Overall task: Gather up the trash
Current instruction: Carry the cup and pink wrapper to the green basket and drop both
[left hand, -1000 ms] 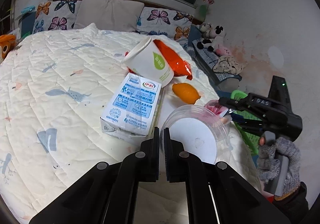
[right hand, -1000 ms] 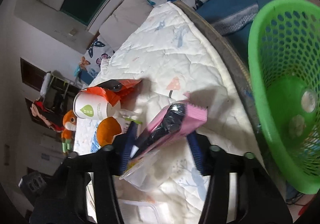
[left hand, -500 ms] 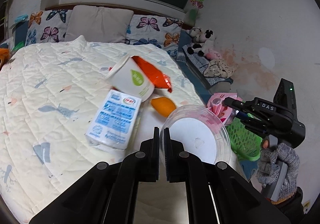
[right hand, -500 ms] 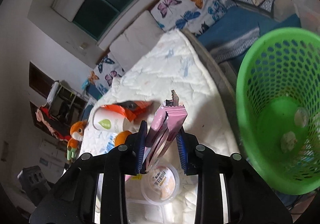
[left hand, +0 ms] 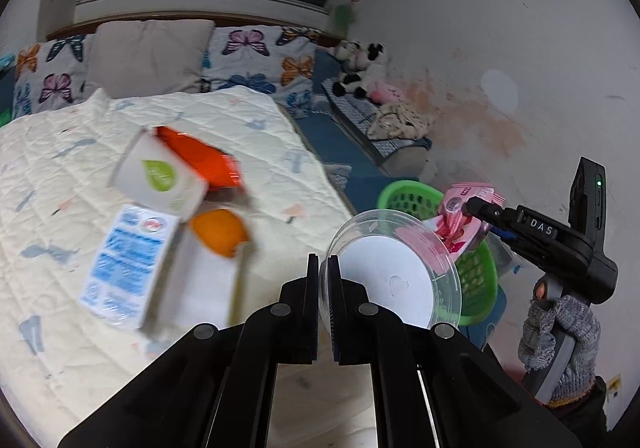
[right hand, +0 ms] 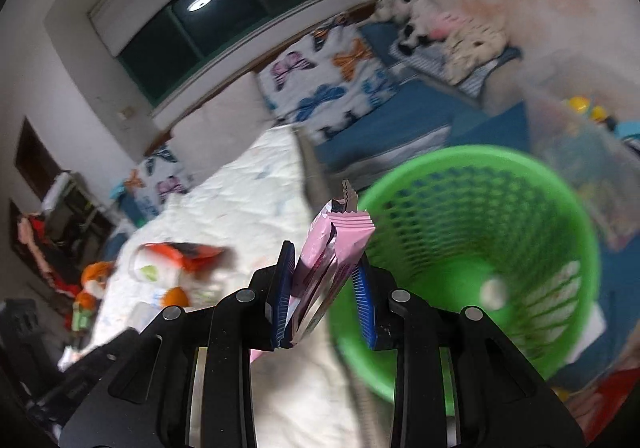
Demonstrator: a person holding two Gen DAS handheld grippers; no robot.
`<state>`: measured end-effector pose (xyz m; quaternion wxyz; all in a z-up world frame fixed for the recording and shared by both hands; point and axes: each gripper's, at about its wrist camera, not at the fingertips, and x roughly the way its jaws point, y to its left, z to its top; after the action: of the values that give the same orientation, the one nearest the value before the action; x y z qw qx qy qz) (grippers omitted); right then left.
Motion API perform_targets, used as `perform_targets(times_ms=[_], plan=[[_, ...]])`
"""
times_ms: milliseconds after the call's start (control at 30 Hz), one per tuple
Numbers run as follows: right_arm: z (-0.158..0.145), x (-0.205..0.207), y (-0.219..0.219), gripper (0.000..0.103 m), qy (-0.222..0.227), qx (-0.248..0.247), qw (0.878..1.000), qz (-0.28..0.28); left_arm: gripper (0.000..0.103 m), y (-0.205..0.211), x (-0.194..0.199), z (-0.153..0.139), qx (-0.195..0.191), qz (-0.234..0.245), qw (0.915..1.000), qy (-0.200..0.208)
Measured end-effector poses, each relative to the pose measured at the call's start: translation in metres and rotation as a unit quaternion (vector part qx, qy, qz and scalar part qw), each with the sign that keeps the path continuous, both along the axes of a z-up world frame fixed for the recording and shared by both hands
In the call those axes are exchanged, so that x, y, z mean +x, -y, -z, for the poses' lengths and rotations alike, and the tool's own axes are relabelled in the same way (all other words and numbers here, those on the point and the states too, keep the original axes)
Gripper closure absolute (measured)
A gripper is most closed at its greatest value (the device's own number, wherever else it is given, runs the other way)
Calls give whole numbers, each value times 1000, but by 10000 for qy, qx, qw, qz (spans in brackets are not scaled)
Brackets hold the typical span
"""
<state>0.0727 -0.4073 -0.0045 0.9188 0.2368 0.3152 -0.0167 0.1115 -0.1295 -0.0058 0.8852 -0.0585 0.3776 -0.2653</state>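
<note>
left claw (left hand: pixel 323 270) pinched tight on the rim of a clear plastic lid (left hand: pixel 394 272), held up past the bed (left hand: pixel 60 188) edge. right claw (right hand: pixel 325 280) clamps a pink wrapper (right hand: pixel 334 252) (crumpled, upright between the blue pads), just beside the green basket (right hand: pixel 480 248) rim. milk carton (left hand: pixel 128 268), paper cup (left hand: pixel 160 180), orange bag (left hand: pixel 200 160) lie on the quilt.

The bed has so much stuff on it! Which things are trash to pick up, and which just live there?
Trash job:
- clear plastic lid in the left tool
- pink wrapper in the right tool
- paper cup, orange packet, milk carton, orange peel
- green basket

Just lying about:
- butterfly pillows
- stuffed toys
- quilt
</note>
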Motion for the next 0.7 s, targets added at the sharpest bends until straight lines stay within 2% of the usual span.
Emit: perform_targets(times_ms=[300,433,467,633,700], plan=[[21,-22,43,69,-322,-668,9958,536,98,58,10,6,171,399,9990,-116],[32,-29,54,60,-422,-782,9941,626,98,87,16,6,284,598,9978,-98],[33,-27,58,54,-428,-756,9942,633,98,92,16,6,315,631,9975,-88],[37,-37,66,44,-423,-735,9939,699,98,124,21,11,466,746,9960,-127],[36,-42,67,43,-395,-765,9937,724,98,133,23,13,519,769,9956,-132]])
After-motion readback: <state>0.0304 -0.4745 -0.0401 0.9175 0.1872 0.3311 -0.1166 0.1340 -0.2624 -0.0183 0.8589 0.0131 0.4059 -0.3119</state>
